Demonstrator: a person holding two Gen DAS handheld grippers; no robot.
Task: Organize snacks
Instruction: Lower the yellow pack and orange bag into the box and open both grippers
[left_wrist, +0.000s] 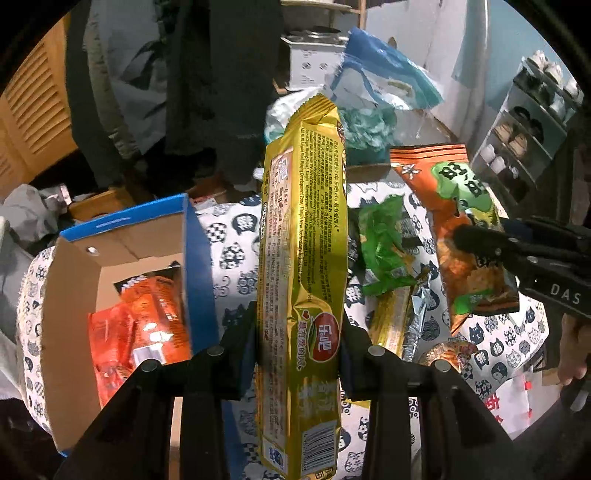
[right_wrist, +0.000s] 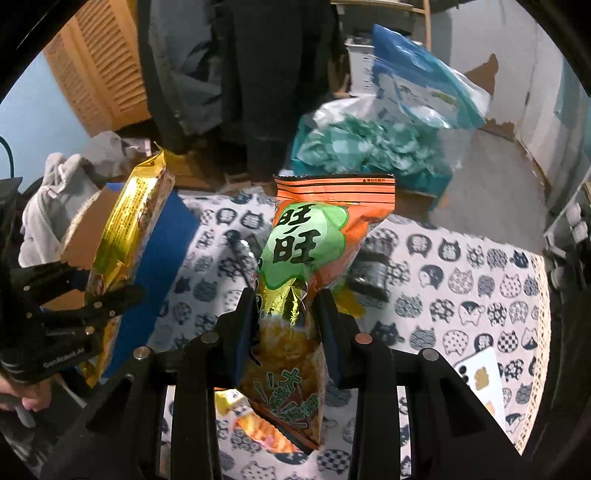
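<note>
The step in hand looked to be carrying two packets over to the blue cardboard box (left_wrist: 122, 258), which stood open on the cat-print worktop (right_wrist: 461, 288) with an orange packet (left_wrist: 147, 325) already inside. To do it well, each packet should be brought above the opening, lowered clear of the blue wall and only then let go, one side at a time so the two do not collide. The left hand-held gripper (left_wrist: 299, 350) was clamped on a long gold biscuit packet (left_wrist: 303, 240), raised off the worktop just beside the box. The right hand-held gripper (right_wrist: 284, 332) was nearly closed, pinching an orange-and-green snack bag (right_wrist: 310, 240) at its crumpled middle, clear of the cloth
</note>
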